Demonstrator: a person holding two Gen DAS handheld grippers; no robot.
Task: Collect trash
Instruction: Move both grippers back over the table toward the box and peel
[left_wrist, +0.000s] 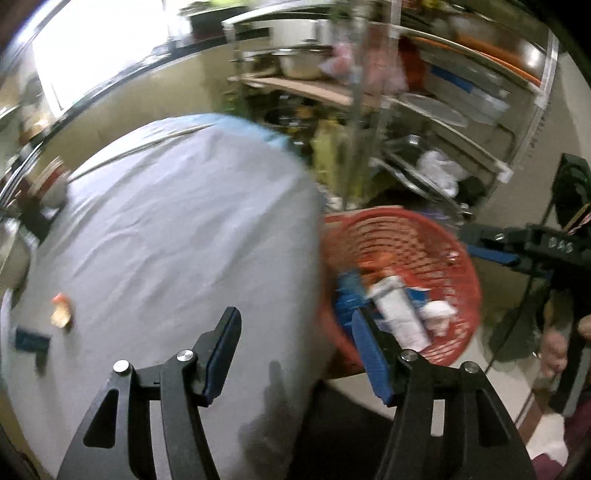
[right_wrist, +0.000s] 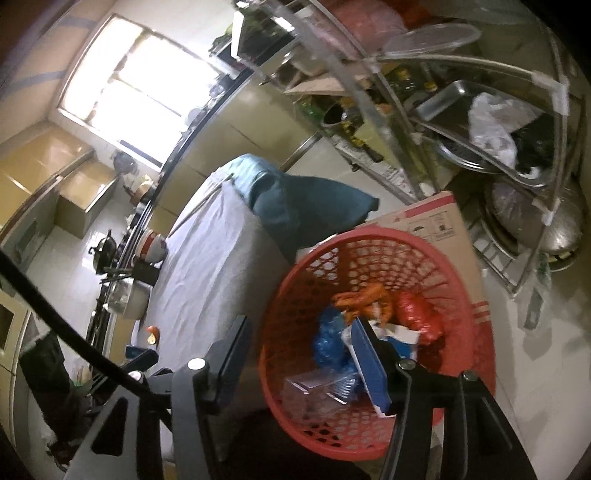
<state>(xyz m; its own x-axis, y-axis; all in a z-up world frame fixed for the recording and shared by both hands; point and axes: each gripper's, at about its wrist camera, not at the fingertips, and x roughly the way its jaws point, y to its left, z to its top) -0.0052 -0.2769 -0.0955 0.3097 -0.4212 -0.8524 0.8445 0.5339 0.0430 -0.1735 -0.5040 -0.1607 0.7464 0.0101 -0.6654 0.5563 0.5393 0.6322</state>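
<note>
We hold both grippers, left gripper (left_wrist: 295, 350) and right gripper (right_wrist: 299, 354), open, empty | red basket (right_wrist: 458, 266) part-filled | next: orange scrap (left_wrist: 61, 312) far left on worktop (left_wrist: 166, 221)

The basket (right_wrist: 373, 258) sits right beside the table (right_wrist: 207, 258), with a cardboard box (right_wrist: 436, 221) behind it. Trash is piled in the basket, a shelf rack (right_wrist: 480, 122) stands further back, and scraps (left_wrist: 61, 314) lie on the table.

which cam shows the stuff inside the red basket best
The right wrist view: it looks sharply down into the red basket at its wrappers. The left wrist view shows it blurred, partly behind a finger.
</note>
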